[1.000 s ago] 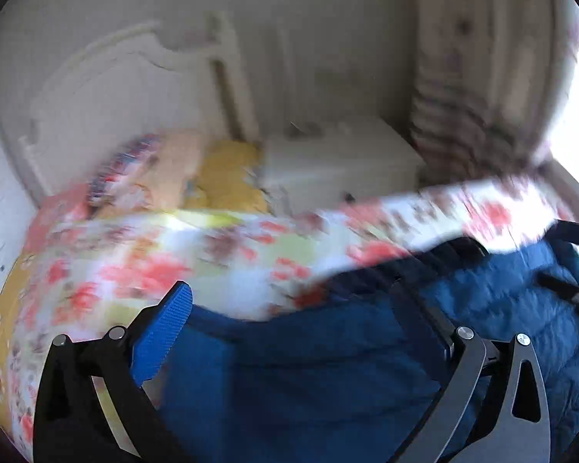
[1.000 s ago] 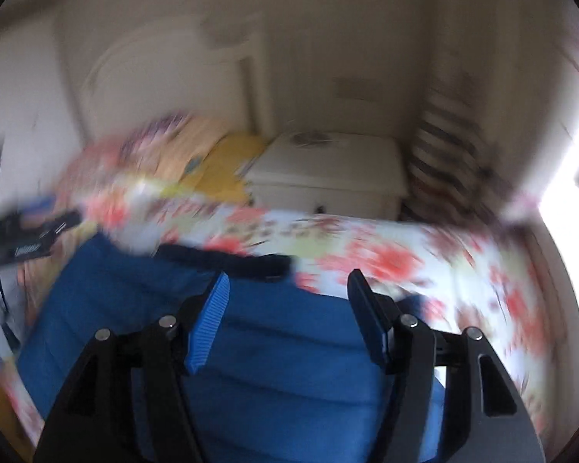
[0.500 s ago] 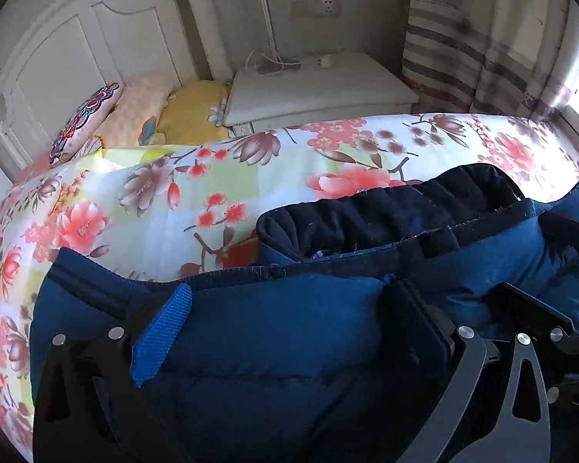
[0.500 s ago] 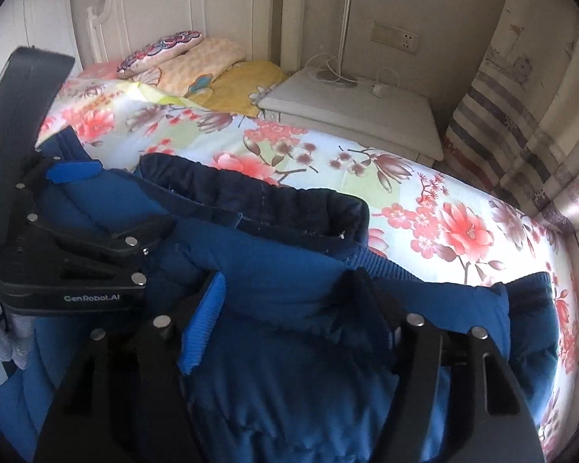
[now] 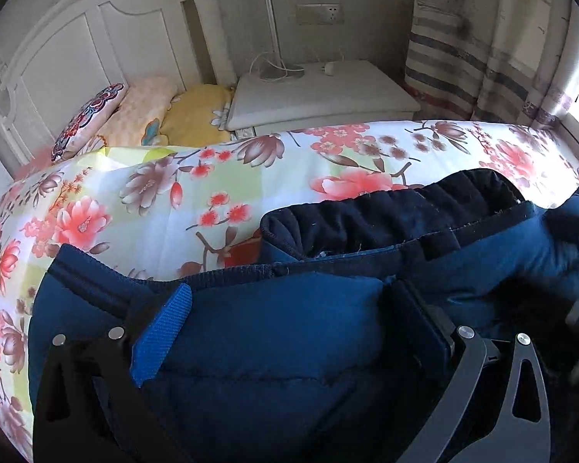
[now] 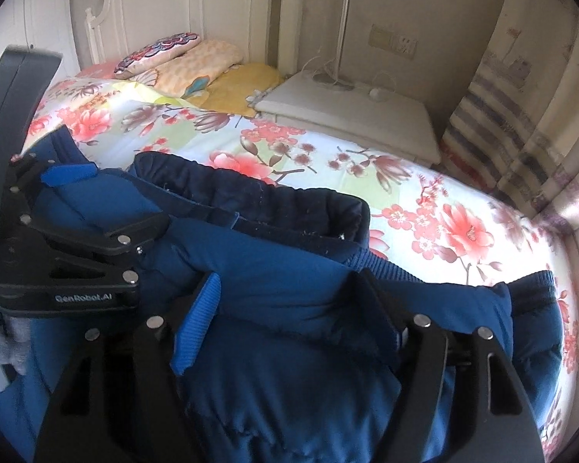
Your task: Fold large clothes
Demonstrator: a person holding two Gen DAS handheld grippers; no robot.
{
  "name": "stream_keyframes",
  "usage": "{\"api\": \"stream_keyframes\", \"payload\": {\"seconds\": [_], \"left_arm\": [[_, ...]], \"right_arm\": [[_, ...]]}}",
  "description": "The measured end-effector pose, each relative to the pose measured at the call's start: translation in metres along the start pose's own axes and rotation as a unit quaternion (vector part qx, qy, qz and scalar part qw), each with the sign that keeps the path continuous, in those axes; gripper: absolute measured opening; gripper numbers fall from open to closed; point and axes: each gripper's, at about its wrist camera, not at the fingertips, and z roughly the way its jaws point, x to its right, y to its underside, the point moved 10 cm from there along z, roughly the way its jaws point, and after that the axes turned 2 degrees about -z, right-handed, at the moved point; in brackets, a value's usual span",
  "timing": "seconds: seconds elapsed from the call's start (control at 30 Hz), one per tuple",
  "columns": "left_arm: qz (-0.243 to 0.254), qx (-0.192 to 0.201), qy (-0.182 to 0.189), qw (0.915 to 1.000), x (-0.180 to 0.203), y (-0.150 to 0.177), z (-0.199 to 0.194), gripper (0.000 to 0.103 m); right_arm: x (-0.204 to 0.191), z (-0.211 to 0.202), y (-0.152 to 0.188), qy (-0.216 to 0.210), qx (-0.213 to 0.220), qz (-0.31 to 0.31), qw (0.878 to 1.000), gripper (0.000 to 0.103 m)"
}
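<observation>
Our left gripper (image 5: pixel 285 332) sits lower left, jaws wide around the jacket (image 5: pixel 274 347) hem; we cannot tell if it pinches. The jacket runs left to right across the bed (image 6: pixel 424 193). Our right gripper (image 6: pixel 285 308), jaws just widening, straddles padding.

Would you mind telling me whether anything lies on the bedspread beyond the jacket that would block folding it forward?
Nothing visible does. The blue jacket lies on the flowered bedspread, which is bare beyond its dark collar; the pillows lie well off by the headboard.
</observation>
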Motion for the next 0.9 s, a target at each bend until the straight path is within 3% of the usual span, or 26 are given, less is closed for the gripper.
{"api": "stream_keyframes", "payload": {"seconds": [0.03, 0.1, 0.2, 0.27, 0.3, 0.33, 0.53, 0.63, 0.7, 0.77, 0.83, 0.9], "left_arm": [[-0.001, 0.001, -0.001, 1.0, -0.001, 0.0, 0.0, 0.099], [-0.003, 0.002, -0.001, 1.0, -0.001, 0.0, 0.0, 0.099], [-0.004, 0.002, 0.004, 1.0, -0.001, 0.0, -0.001, 0.099], [-0.006, 0.002, 0.006, 1.0, -0.001, 0.001, -0.001, 0.099], [-0.005, 0.002, 0.005, 1.0, -0.002, 0.001, -0.002, 0.099], [-0.005, 0.002, 0.004, 1.0, -0.001, 0.001, -0.002, 0.099], [-0.01, 0.001, 0.012, 0.9999, -0.001, 0.001, -0.001, 0.099], [-0.015, -0.001, 0.017, 0.9997, -0.001, 0.001, -0.001, 0.099], [-0.013, 0.001, 0.013, 0.9998, -0.002, 0.0, 0.0, 0.099], [-0.013, 0.002, 0.012, 0.9998, -0.003, 0.0, 0.0, 0.099], [-0.014, 0.001, 0.012, 0.9998, -0.003, 0.0, 0.0, 0.099], [-0.013, 0.002, 0.012, 0.9998, -0.003, 0.0, 0.0, 0.099]], "right_arm": [[0.007, -0.005, -0.002, -0.002, -0.003, 0.006, 1.0, 0.068], [0.031, -0.022, -0.007, 0.038, 0.015, 0.028, 0.999, 0.068], [0.081, -0.04, 0.008, 0.053, 0.027, 0.112, 0.992, 0.068], [0.102, -0.031, 0.03, 0.015, 0.006, 0.155, 0.988, 0.067], [0.108, -0.029, 0.036, -0.022, 0.013, 0.187, 0.982, 0.064], [0.111, -0.031, 0.037, -0.029, 0.017, 0.197, 0.98, 0.061], [0.136, -0.064, 0.044, 0.009, 0.054, 0.218, 0.974, 0.062], [0.14, -0.042, 0.075, -0.031, 0.034, 0.252, 0.967, 0.062], [0.141, -0.042, 0.075, -0.046, 0.03, 0.256, 0.965, 0.063], [0.143, -0.045, 0.072, -0.021, 0.013, 0.247, 0.969, 0.061], [0.142, -0.072, 0.058, 0.049, 0.037, 0.235, 0.97, 0.064], [0.112, -0.09, 0.037, 0.037, 0.075, 0.198, 0.977, 0.07]]}}
